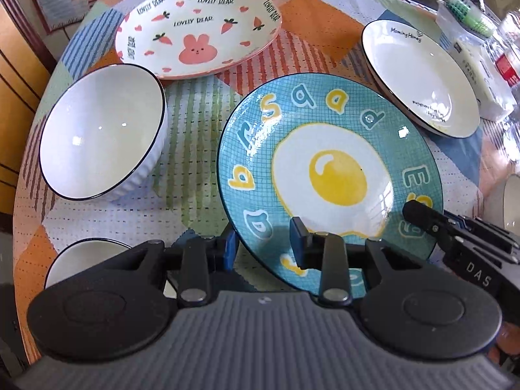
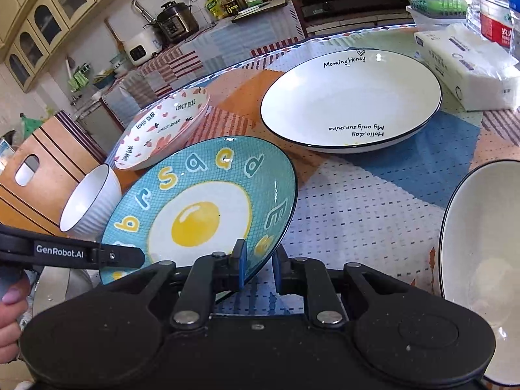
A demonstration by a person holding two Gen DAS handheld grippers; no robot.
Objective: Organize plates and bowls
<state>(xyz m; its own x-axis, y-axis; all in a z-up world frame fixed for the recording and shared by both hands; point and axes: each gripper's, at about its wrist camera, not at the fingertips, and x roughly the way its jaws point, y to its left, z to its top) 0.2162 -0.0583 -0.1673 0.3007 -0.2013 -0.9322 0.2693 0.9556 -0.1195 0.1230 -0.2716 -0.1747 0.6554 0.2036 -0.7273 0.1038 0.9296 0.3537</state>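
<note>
Left wrist view: we hold the egg plate (image 1: 328,175) by its near rim, tilted above the patterned tablecloth (image 1: 195,123). Our left gripper (image 1: 263,247) is clamped on that rim, one pad over and one under. Our right gripper (image 2: 258,266) pinches the same plate at its right-hand edge. The ribbed bowl (image 1: 104,133) sits close on the left; the rabbit plate (image 1: 198,29) and white plate (image 1: 419,78) lie beyond, with bare cloth between them.

Left gripper (image 1: 265,243) and right gripper (image 2: 258,268) both clamp narrowly (pitched steeply downward), side by side.
</note>
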